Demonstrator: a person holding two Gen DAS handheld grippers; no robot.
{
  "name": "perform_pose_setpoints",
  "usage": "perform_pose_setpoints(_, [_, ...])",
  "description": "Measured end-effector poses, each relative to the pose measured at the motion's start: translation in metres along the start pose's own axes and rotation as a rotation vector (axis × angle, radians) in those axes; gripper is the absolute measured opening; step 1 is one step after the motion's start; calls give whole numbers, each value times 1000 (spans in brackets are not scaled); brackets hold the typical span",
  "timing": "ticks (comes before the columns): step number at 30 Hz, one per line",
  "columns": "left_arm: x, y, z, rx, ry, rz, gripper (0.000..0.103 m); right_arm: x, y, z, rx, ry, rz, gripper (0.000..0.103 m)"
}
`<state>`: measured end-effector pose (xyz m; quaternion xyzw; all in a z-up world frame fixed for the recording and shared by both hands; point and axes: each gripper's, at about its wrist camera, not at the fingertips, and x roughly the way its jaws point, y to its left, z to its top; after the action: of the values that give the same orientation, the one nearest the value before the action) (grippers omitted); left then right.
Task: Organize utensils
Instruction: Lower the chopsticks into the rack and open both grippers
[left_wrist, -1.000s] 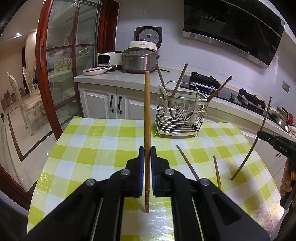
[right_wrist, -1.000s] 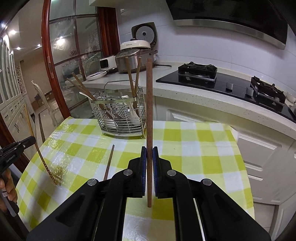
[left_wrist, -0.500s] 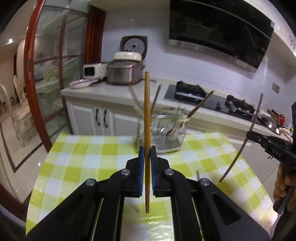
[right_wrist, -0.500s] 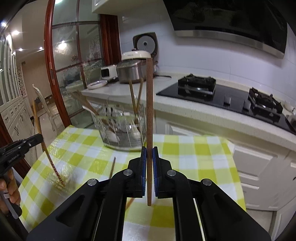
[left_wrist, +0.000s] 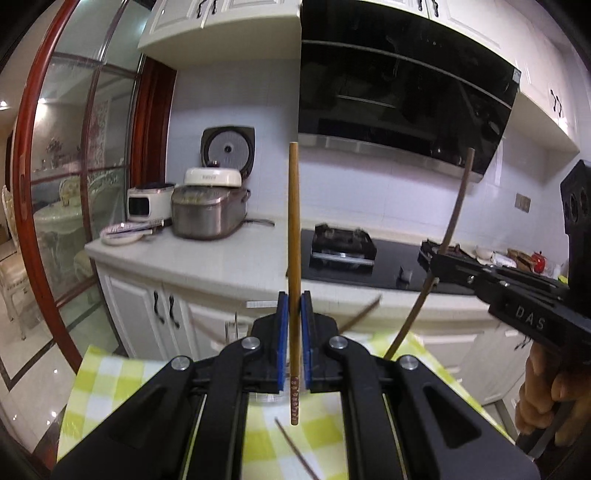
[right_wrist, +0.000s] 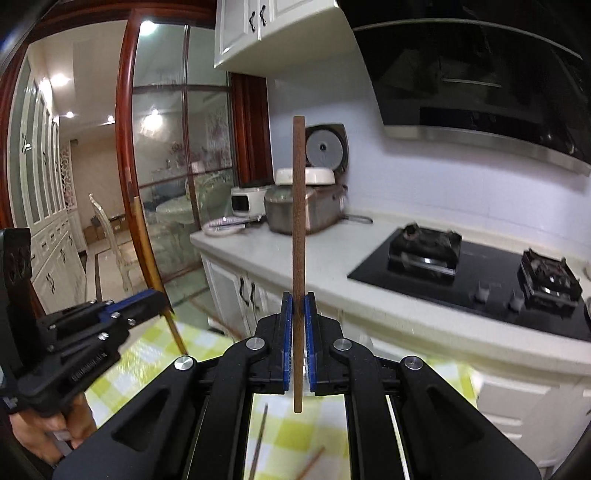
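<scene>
Two chopsticks are in my grip now, one in each gripper, and I judge the task to be somewhere in the middle. The left gripper (left_wrist: 294, 332) has its jaws closed narrow on a light wooden chopstick (left_wrist: 294, 236), which stands upright with its patterned end hanging below the blue pads (left_wrist: 282, 332). The right gripper (right_wrist: 297, 332) has its jaws pressed on a darker brown chopstick (right_wrist: 298, 221), also upright. So the picking of this pair looks done; the putting away is not yet done.

What is left, as far as I can see: at least two more chopsticks lie on the surface with the yellow checked cloth (right_wrist: 155, 354). In the right wrist view a thin dark stick (right_wrist: 260, 439) and a lighter brown one (right_wrist: 312, 461) rest near the front edge of the surface, under my gripper. In the left wrist view one loose stick (left_wrist: 293, 448) lies near the same front edge. The wire holder for the utensils is almost hidden behind the left gripper; I think the blurred wire piece (left_wrist: 233, 326) and the blurred stick (left_wrist: 360, 314) near the far edge belong to it, but I cannot be sure.

About the pose: both grippers are held well above the surface, side by side, pointing slightly down toward the kitchen counter (left_wrist: 221, 266). Each one shows in the other's camera, with a hand (left_wrist: 546, 398) on its handle.
</scene>
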<state>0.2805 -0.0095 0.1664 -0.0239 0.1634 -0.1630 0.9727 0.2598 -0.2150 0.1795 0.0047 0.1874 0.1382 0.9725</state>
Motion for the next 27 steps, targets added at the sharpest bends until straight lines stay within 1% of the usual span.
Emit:
perform_pose_setpoints(6, [26, 2, 29, -6, -63, 12, 7, 21, 6, 28, 3, -42, 6, 7])
perform_pose_setpoints(11, [48, 7, 37, -7, -110, 42, 7, 48, 3, 41, 21, -55, -12, 7])
perform_pose_setpoints(17, [73, 11, 26, 1, -146, 66, 7, 81, -4, 42, 39, -49, -26, 7])
perform_pose_setpoints(21, [95, 12, 12, 22, -132, 94, 7, 104, -5, 33, 36, -24, -29, 7])
perform_pose_setpoints(27, [119, 13, -4, 41, -97, 132, 7, 127, -8, 19, 48, 8, -36, 7])
